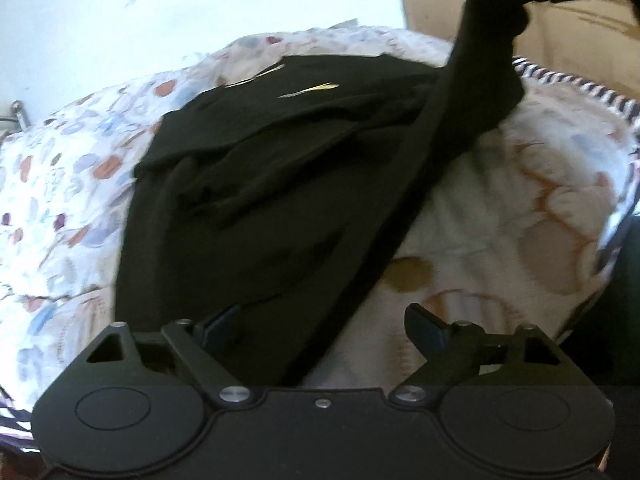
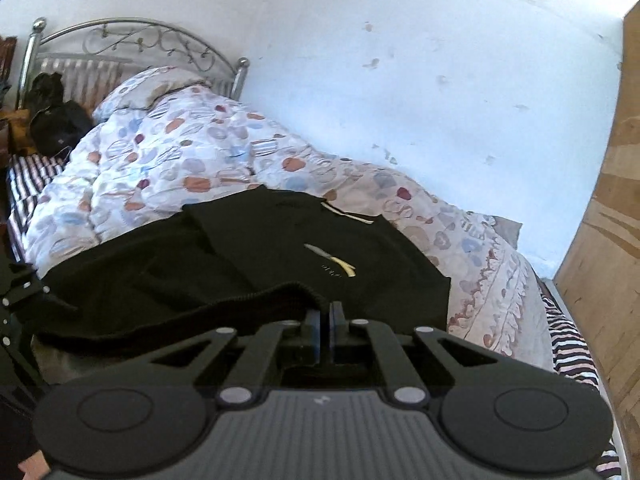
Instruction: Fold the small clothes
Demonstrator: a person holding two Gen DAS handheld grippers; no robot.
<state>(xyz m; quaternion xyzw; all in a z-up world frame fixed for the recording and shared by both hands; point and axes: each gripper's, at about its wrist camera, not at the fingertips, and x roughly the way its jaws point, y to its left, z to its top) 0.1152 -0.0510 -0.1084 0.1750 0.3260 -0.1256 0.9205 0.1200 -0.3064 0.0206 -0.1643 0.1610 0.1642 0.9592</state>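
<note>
Black garment (image 2: 256, 264) lay spread on the patterned quilt (image 2: 168, 160), and we had its ribbed edge pinched tight in the right gripper (image 2: 330, 316) and lifted. Our left gripper (image 1: 324, 320) stood wide open over the near hem, pads not pressing cloth.

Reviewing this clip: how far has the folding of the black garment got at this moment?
Early. Done: the black garment lies spread on the patterned quilt, one part already lapped over near its top. In hand: the right gripper is shut on the ribbed hem, lifting that edge clear of the quilt. The left gripper is open, the near edge of the cloth between its fingers, not pinched. Left: carrying the lifted edge over and finishing a compact fold.
</note>
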